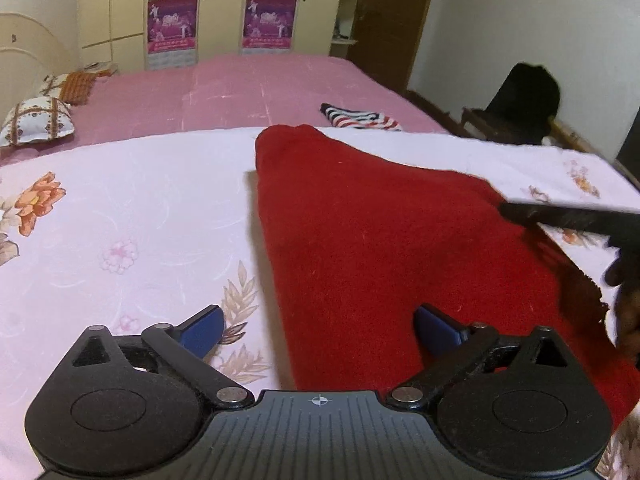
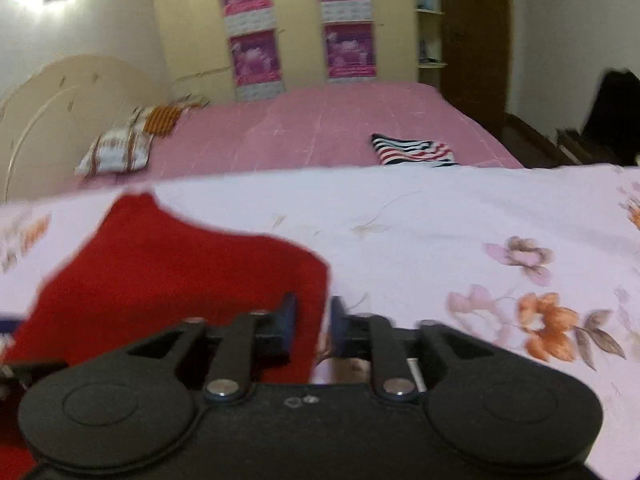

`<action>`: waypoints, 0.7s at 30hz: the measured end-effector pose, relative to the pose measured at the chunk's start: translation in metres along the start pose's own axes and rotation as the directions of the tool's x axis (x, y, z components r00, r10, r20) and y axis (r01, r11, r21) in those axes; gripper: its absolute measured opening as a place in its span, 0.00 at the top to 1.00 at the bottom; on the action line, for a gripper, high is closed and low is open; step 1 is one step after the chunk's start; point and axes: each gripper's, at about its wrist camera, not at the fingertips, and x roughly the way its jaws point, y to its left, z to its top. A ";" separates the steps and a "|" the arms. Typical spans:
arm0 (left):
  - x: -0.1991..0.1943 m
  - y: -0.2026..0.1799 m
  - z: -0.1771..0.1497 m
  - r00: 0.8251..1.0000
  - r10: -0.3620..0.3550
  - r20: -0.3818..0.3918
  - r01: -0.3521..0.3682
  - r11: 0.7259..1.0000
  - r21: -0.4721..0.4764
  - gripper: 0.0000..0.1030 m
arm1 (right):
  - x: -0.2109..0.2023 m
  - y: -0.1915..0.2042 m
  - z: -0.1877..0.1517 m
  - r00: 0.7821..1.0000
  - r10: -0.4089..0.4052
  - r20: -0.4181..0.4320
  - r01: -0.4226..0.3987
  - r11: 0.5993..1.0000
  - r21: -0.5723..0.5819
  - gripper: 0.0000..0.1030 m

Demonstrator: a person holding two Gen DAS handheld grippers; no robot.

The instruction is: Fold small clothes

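A red cloth (image 1: 380,240) lies on the floral white sheet (image 1: 120,220). My left gripper (image 1: 318,328) is open, its blue fingers (image 1: 204,328) spread over the cloth's near left edge. In the right wrist view the red cloth (image 2: 168,276) lies left of centre. My right gripper (image 2: 314,318) has its jaws close together around the cloth's right edge. The right gripper also shows in the left wrist view as a dark blurred bar (image 1: 568,216) at the cloth's right edge.
A folded striped garment (image 1: 360,118) lies on the pink bedspread (image 1: 240,88) behind the sheet. Pillows (image 1: 36,120) sit at the far left by the headboard. A wardrobe with posters (image 1: 224,8) and a dark chair (image 1: 520,108) stand beyond the bed.
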 end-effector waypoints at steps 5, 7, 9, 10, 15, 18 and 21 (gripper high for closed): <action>-0.035 -0.001 -0.010 0.998 -0.002 0.064 0.002 1.000 0.003 0.02 | -0.064 0.013 -0.005 0.990 0.103 0.096 -0.100 0.994 -0.037 0.67; -0.050 -0.007 -0.017 0.996 -0.024 0.089 0.024 1.000 0.005 0.02 | -0.082 0.032 -0.020 0.983 0.161 0.083 -0.149 0.980 -0.135 0.68; -0.057 -0.012 -0.025 0.995 -0.020 0.094 0.019 1.000 0.020 0.02 | -0.088 0.051 -0.032 0.981 0.181 0.063 -0.160 0.956 -0.246 0.69; -0.055 -0.015 -0.030 0.997 -0.024 0.079 0.021 0.999 0.031 0.02 | -0.090 0.058 -0.039 0.982 0.183 0.044 -0.163 0.942 -0.292 0.70; -0.036 -0.018 -0.043 0.999 0.040 0.015 -0.041 0.996 0.083 0.02 | -0.063 0.047 -0.062 0.999 -0.009 -0.035 -0.005 0.925 -0.380 0.85; -0.060 -0.018 -0.046 0.998 0.038 0.044 -0.040 0.998 0.046 0.02 | -0.072 0.033 -0.052 0.999 -0.017 -0.050 0.002 0.959 -0.285 0.72; -0.083 -0.019 -0.054 0.998 -0.011 0.065 0.008 0.999 0.046 0.02 | -0.108 0.038 -0.049 1.000 0.024 0.018 -0.018 0.959 -0.283 0.71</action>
